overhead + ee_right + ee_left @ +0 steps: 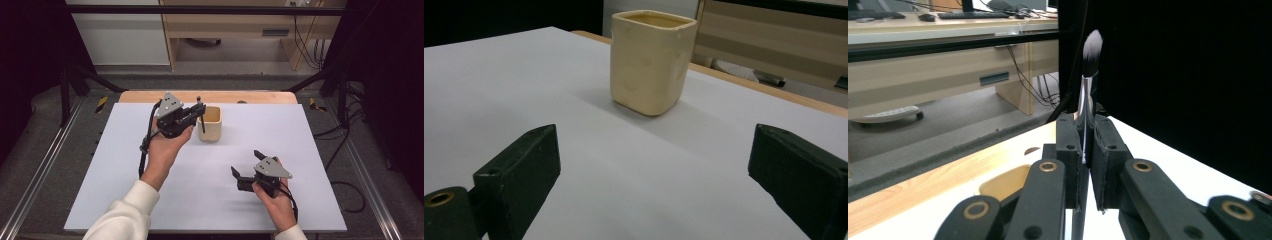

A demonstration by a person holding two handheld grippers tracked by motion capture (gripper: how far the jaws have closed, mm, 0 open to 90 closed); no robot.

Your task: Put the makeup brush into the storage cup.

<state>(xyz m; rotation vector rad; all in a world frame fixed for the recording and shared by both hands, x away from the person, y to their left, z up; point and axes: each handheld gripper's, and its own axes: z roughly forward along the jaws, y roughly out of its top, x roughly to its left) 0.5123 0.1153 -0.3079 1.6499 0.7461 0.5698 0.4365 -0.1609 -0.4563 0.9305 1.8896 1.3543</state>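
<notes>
Makeup brush (1088, 100): it stands upright, pinched by its handle between the closed jaws of the left gripper (199, 116), bristle tip up and clear of everything, as the left gripper view shows. In the high view the handle hangs just at the left wall of the cream square cup (210, 123), at about rim height; whether its lower end is inside the cup or outside that wall I cannot tell.

The right gripper (246, 165) rests near the person on the right, jaws spread wide with nothing between them, pointed toward the cup, well apart from it.

As a judgement, the work looks like putting the brush into the cup: the pickup is done, and the lowering and letting go are left.

Room is generous. The white mat (125, 170) is bare around the cup, which stands toward its far edge, with a strip of wooden tabletop (140, 96) beyond. The nearest obstacle for the handle is the cup's own rim.
</notes>
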